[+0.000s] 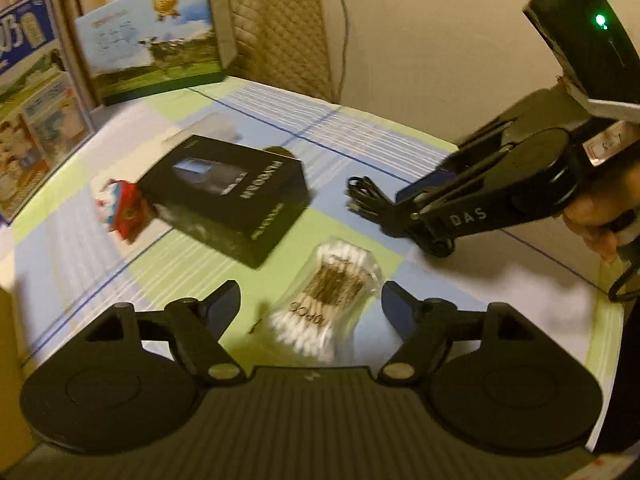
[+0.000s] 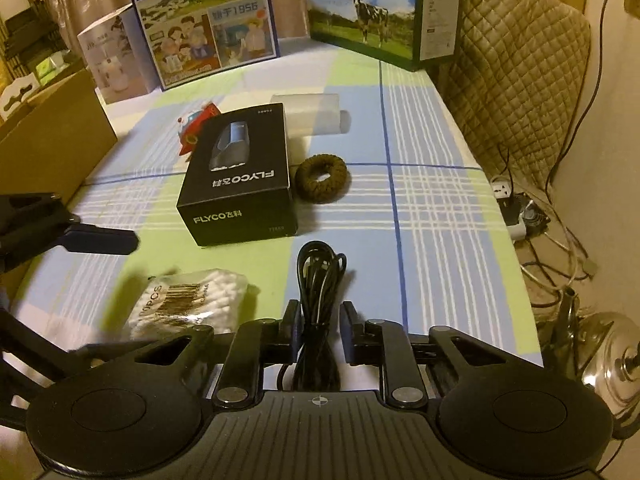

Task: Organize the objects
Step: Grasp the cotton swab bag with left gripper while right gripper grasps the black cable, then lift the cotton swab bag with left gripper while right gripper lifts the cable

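Jaws of your right gripper (image 2: 320,322) are closing on the bundled black cable (image 2: 318,280), the pads sitting against its sides while the coil is lying on the checked table (image 2: 440,220). Your left gripper (image 1: 310,304) is hovering with its jaws spread wide, and the bag of cotton swabs (image 1: 324,300) is lying on the table between them, touched by neither finger. Beyond the swabs, the black box (image 2: 240,184) is resting flat near the table's middle. A brown hair tie (image 2: 322,179) is lying just beside that box, a small red packet (image 2: 196,126) is peeking out behind it, and a clear roll (image 2: 308,114) is lying farther back. Two milk cartons (image 2: 208,24) are standing at the far edge. Your hand (image 1: 600,216) is gripping the right handle.
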